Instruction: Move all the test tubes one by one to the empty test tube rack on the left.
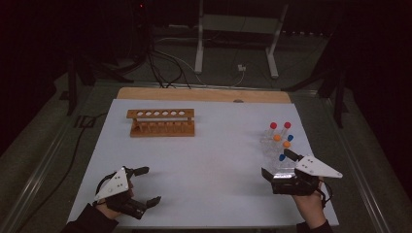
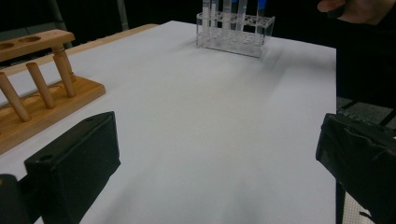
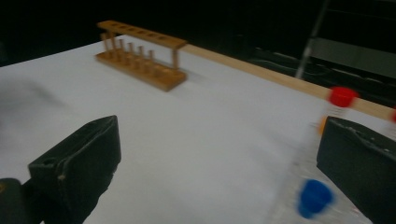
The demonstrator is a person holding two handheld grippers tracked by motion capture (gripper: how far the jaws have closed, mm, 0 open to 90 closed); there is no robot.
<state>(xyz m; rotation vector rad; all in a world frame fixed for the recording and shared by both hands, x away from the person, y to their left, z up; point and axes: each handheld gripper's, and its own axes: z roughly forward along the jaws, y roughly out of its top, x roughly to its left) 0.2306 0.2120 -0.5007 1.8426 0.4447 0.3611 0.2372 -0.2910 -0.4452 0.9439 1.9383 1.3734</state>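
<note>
The right hand-held gripper (image 1: 287, 162), jaws spread and empty, sits just at the near end of the clear rack (image 1: 278, 154) of upright capped tubes (image 1: 282, 157) on the counter's (image 1: 204, 150) right; the left hand-held gripper (image 1: 145, 185), also open, lies well apart.

The wooden rack (image 1: 161, 123) is light brown on a white sheet (image 1: 204, 165). Beside the clear rack (image 1: 277, 153), caps show red (image 1: 273, 125), orange (image 1: 277, 138) and blue (image 1: 282, 157).
</note>
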